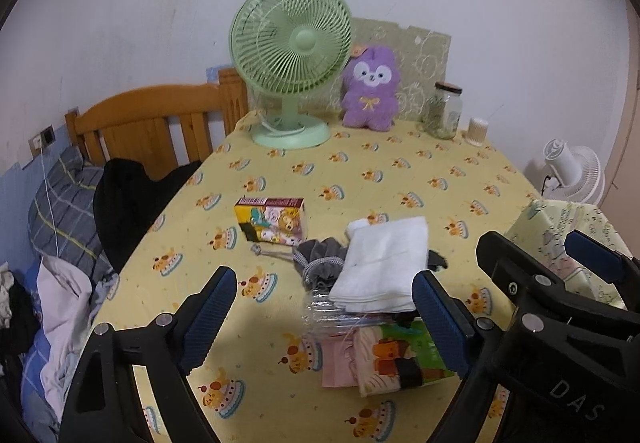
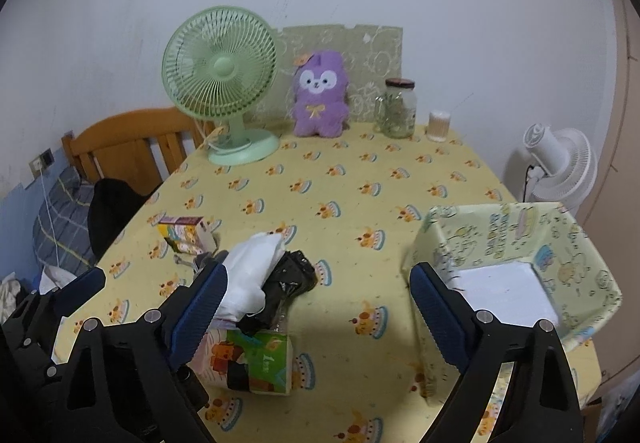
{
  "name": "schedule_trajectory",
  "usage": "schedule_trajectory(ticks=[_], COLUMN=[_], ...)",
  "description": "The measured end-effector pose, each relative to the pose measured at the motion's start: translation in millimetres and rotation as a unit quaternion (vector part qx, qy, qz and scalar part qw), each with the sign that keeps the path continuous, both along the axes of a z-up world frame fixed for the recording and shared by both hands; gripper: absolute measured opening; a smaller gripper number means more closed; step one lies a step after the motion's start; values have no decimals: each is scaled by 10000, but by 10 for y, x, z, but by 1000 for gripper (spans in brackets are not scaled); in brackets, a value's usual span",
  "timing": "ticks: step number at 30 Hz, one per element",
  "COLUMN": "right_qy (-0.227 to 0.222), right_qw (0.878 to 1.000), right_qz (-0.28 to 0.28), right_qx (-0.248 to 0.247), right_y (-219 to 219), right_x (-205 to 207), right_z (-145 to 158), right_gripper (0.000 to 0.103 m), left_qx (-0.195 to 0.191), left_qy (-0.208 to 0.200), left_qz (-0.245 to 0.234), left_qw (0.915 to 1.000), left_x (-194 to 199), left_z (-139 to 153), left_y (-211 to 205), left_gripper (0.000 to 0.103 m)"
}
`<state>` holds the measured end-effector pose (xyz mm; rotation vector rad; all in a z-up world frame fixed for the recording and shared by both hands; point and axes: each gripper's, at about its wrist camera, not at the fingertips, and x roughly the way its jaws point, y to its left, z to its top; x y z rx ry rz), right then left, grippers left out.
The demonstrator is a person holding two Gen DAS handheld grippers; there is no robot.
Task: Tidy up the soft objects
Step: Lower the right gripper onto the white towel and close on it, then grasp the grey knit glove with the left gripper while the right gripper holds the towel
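Note:
A folded white cloth (image 1: 382,263) lies on a small heap at the table's front middle, over a grey scrunchie-like fabric item (image 1: 320,259), a black crumpled bag (image 2: 290,277) and a clear plastic wrap. A soft tissue pack (image 1: 400,357) with a green and cartoon print lies in front of the heap; it also shows in the right wrist view (image 2: 256,363). A purple plush toy (image 1: 372,89) stands at the back. My left gripper (image 1: 324,319) is open and empty above the heap. My right gripper (image 2: 316,317) is open and empty, just right of the heap.
A cloth-lined open box (image 2: 576,243) stands at the table's right front. A small cartoon carton (image 1: 272,219) lies left of the heap. A green fan (image 1: 290,59), a glass jar (image 1: 444,111) and a swab holder (image 1: 477,131) stand at the back. A bed lies left.

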<state>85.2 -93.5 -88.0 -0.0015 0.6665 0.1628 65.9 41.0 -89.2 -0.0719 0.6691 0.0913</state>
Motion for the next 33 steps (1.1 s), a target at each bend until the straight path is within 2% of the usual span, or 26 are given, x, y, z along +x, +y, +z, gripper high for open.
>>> schedule_trajectory(ticks=[11, 20, 22, 25, 27, 33], right_qy=[175, 405, 457, 571, 643, 629], right_qw=[9992, 9973, 9965, 9950, 9943, 9942], right_qz=[349, 595, 654, 766, 820, 876], right_qx=[-27, -168, -232, -303, -244, -21], right_y=[213, 409, 446, 497, 503, 458], right_x=[271, 447, 467, 465, 462, 439], right_z=[-244, -426, -455, -497, -526, -483], right_gripper=[88, 75, 69, 50, 33, 20], left_qx=[-6, 61, 77, 80, 77, 43], left_qy=[335, 492, 531, 577, 583, 476], left_qz=[233, 189, 154, 96, 65, 16], left_qw=[9992, 9986, 9984, 9983, 9982, 9989], left_x=[196, 251, 260, 264, 259, 242], left_z=[-230, -327, -354, -392, -396, -330], left_y=[130, 137, 117, 89, 73, 57], left_gripper=[87, 87, 87, 87, 87, 87])
